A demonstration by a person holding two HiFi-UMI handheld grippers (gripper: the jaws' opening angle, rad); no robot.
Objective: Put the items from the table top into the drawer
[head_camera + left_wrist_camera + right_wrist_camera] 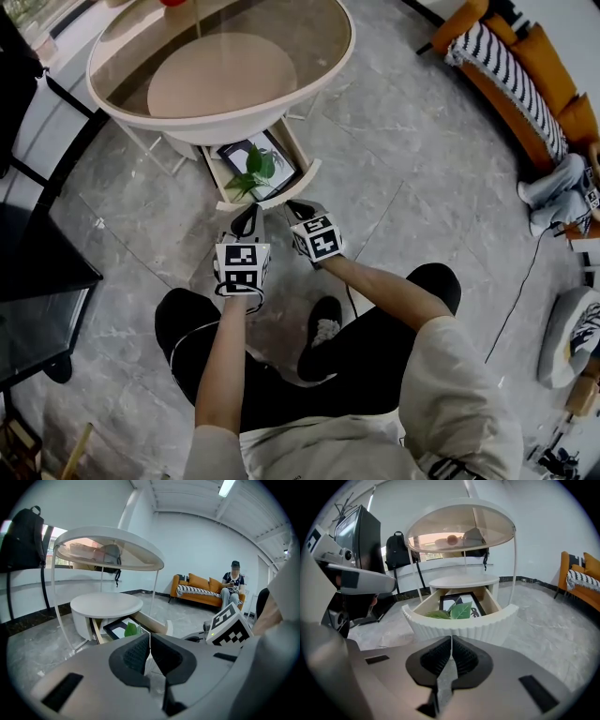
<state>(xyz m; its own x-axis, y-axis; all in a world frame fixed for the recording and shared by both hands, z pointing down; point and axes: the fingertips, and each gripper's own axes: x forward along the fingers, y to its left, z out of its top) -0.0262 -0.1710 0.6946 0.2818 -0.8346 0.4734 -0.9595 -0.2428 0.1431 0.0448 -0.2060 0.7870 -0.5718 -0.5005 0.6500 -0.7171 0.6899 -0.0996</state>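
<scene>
Under the round glass-topped table the ribbed white drawer stands pulled out. A black picture frame and a green leafy sprig lie inside it. My left gripper and right gripper hover side by side just before the drawer front, both shut with nothing between the pads. The left gripper view shows the drawer and sprig beyond my left gripper. Past my right gripper the right gripper view has the drawer front close ahead. A small round item rests on the glass top.
An orange sofa stands at the far right, with a seated person on it. A black backpack hangs at the left, and dark furniture lines the left side. The person's knees and a shoe are below the grippers.
</scene>
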